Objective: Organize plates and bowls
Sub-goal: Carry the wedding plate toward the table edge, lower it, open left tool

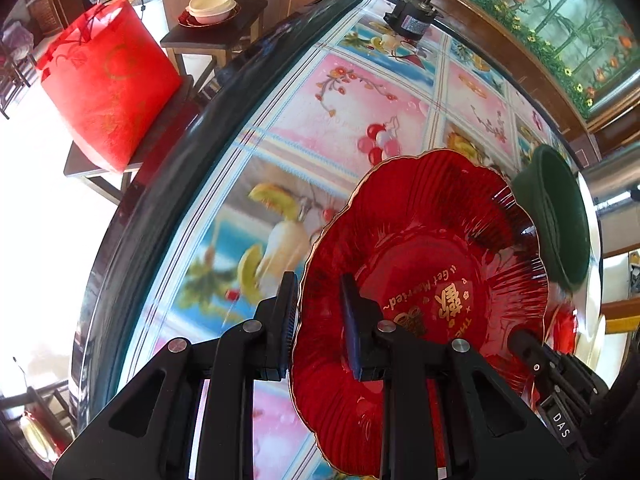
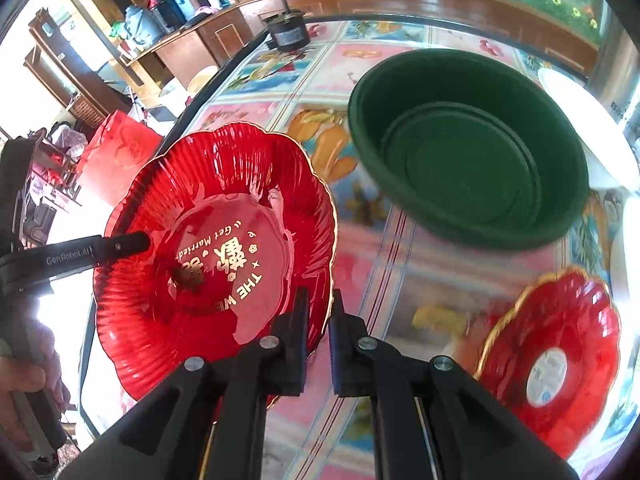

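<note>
A red scalloped plate with gold lettering (image 1: 420, 276) is held above the table between both grippers. My left gripper (image 1: 320, 308) straddles its near rim, one finger each side, and looks shut on it. My right gripper (image 2: 320, 316) is shut on the plate's opposite rim (image 2: 216, 240). The left gripper's finger (image 2: 120, 246) shows at the plate's left edge in the right wrist view. A dark green bowl (image 2: 468, 148) stands on the table beyond. A second red plate (image 2: 556, 356) lies upside down at the right.
The table (image 1: 312, 120) has a glossy fruit-print cloth. A black motor (image 1: 412, 20) sits at its far edge. A white dish (image 2: 588, 128) lies behind the green bowl. Off the table, a red bag (image 1: 108, 84) and stacked white bowls (image 1: 212, 4) rest on dark stools.
</note>
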### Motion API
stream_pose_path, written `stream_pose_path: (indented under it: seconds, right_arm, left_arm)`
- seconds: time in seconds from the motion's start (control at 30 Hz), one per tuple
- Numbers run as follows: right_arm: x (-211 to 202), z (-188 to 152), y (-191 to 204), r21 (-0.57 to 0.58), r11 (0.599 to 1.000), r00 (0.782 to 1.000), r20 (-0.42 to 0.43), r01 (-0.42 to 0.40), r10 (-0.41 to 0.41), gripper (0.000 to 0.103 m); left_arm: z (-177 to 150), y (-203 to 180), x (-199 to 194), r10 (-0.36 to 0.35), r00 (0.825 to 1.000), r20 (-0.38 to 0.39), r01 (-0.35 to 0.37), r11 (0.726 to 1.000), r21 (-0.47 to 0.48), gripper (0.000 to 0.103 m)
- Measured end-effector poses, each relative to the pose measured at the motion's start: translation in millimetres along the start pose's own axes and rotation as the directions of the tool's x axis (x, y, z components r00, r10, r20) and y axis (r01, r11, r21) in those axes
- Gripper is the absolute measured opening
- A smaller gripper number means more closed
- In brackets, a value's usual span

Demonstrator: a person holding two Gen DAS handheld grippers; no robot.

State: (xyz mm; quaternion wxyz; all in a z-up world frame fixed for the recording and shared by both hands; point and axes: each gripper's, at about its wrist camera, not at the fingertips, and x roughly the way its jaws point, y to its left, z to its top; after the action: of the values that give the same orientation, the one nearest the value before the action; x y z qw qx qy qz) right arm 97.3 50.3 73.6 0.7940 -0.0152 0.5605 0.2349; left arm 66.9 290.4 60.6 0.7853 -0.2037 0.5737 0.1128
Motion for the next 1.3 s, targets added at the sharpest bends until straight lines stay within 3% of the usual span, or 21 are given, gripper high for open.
stream_pose_path:
  seconds: [0.63, 1.3]
  right_arm:
    - [-14, -72, 15, -0.024, 1.000, 0.998, -0.055, -0.011, 0.009, 0.009]
    - [-12, -86, 14, -0.015, 1.000, 0.998, -0.054, -0.017, 0.016, 0.011]
  left_arm:
    - [-88, 14, -18, 0.037, 0.999, 0.005, -0.037, 0.999, 0.021, 0.021]
    - [-109, 20, -6, 0.055, 0.998, 0.009, -0.055, 0.998, 0.025, 0.023]
